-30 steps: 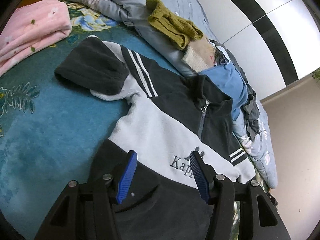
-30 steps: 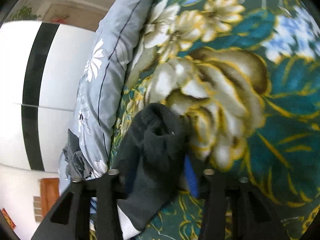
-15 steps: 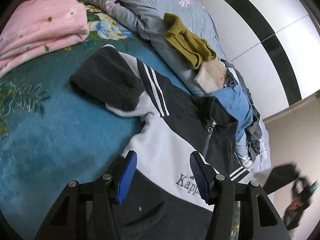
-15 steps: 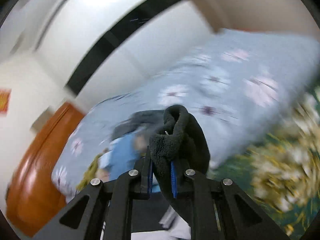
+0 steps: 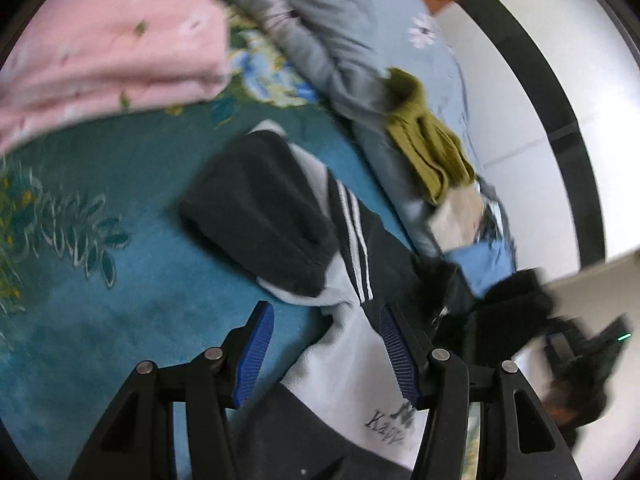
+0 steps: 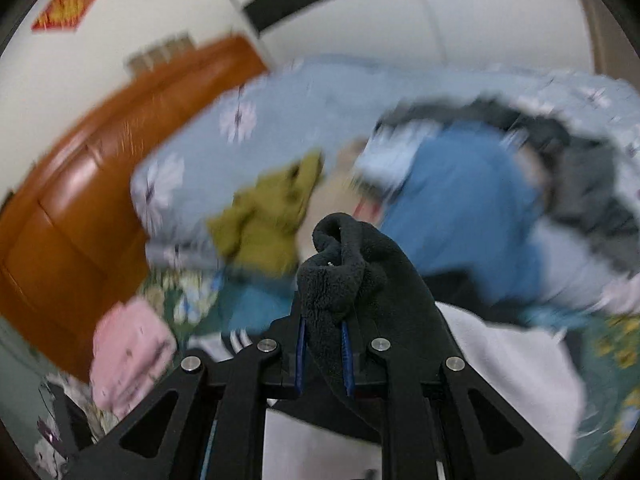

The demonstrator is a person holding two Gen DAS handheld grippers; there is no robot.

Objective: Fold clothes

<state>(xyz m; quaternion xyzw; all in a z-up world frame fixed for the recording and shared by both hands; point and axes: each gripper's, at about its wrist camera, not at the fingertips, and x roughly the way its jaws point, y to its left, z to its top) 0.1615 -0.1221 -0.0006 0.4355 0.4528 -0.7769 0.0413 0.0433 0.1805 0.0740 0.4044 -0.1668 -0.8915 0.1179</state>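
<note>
sleeve lifted over the fleece

the right gripper [image 6: 323, 354] is clamped on the dark sleeve cuff [image 6: 340, 264], raised above the fleece jacket [image 5: 360, 364] spread on the teal bedspread [image 5: 120, 300]. the left gripper [image 5: 326, 354] hovers half-open and empty over the chest. the jacket's long axis runs collar-first toward the bed's pile-side edge, so the sleeve must cross inward.
</note>
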